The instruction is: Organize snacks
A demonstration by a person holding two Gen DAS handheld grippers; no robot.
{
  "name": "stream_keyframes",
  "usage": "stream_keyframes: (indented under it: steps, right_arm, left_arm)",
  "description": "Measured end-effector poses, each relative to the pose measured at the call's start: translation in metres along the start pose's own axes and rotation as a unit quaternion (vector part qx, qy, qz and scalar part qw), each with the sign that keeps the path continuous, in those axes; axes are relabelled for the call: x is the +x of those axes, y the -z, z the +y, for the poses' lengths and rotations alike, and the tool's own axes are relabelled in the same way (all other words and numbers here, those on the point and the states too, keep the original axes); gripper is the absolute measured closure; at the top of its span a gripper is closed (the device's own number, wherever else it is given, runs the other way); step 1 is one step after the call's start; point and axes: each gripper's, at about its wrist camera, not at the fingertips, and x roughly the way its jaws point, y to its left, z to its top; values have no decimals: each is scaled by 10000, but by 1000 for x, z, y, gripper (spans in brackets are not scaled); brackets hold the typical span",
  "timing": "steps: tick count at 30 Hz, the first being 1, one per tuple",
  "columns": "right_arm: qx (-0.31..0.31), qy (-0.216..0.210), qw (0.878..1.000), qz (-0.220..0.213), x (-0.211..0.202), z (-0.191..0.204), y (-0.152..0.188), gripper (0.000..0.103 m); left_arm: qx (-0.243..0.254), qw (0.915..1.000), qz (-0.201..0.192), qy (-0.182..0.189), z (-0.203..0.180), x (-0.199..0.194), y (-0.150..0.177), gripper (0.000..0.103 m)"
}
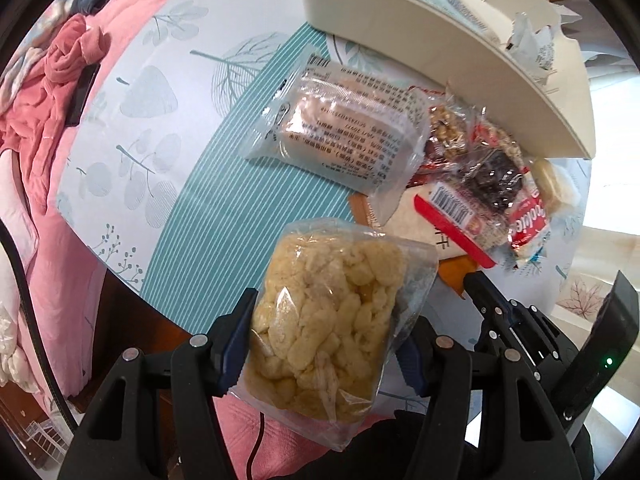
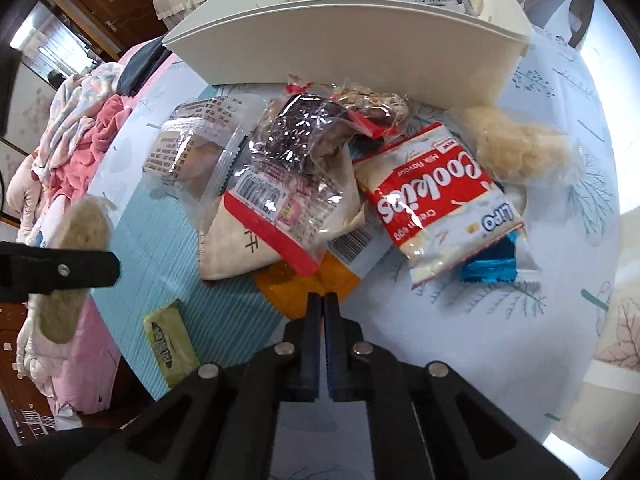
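My left gripper (image 1: 324,320) points down and is shut on a clear bag of pale yellow puffs (image 1: 332,300), held above the table with a blue pad on each side. In the right wrist view the same bag (image 2: 76,240) hangs at the left behind one left finger (image 2: 80,268). My right gripper (image 2: 323,300) is shut, its tips over the edge of an orange packet (image 2: 296,284); I cannot tell whether it pinches the packet. The snack pile holds a red and white cookies pack (image 2: 436,196), a printed clear bread pack (image 1: 340,128) and a dark snack bag (image 2: 296,132).
A cream plastic bin (image 2: 340,40) stands behind the pile with a packet inside. A second bag of puffs (image 2: 516,148), a blue packet (image 2: 488,268) and a small green packet (image 2: 170,344) lie around it. Pink bedding (image 1: 48,120) lies past the table's left edge.
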Motion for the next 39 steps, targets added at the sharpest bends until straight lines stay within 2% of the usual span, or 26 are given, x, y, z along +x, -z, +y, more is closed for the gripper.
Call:
stream_keyframes:
  steps: [10,13,19,28,31,39]
  right_arm:
    - [254,-329,9986,-336,-26,3,2,102]
    - [495,-569,9957,-532,-42,-2,3,103]
    - [854,-670,9892,-987,-76,-3,0,103]
    - [1141,-590,9779,-1649,-122,11,-24,103]
    - [1289,-430,9774,-1617,-124,15,-32,103]
    - [1890,-217,9699,-1518,-114,15,-26,103]
  left_arm:
    - [131,9998,-123,95,2,-19,6,42]
    - [221,9996,-142,126,3,-28,2,42]
    - [499,9983,-195,240,2,-50,-10,42]
    - [1101,9926,-372,352,-8,-88,-42,42]
    - [1292,9899,-470,355,-13,-97,-54,42]
    - [1789,9803,-678,486,-21,-115,-74,42]
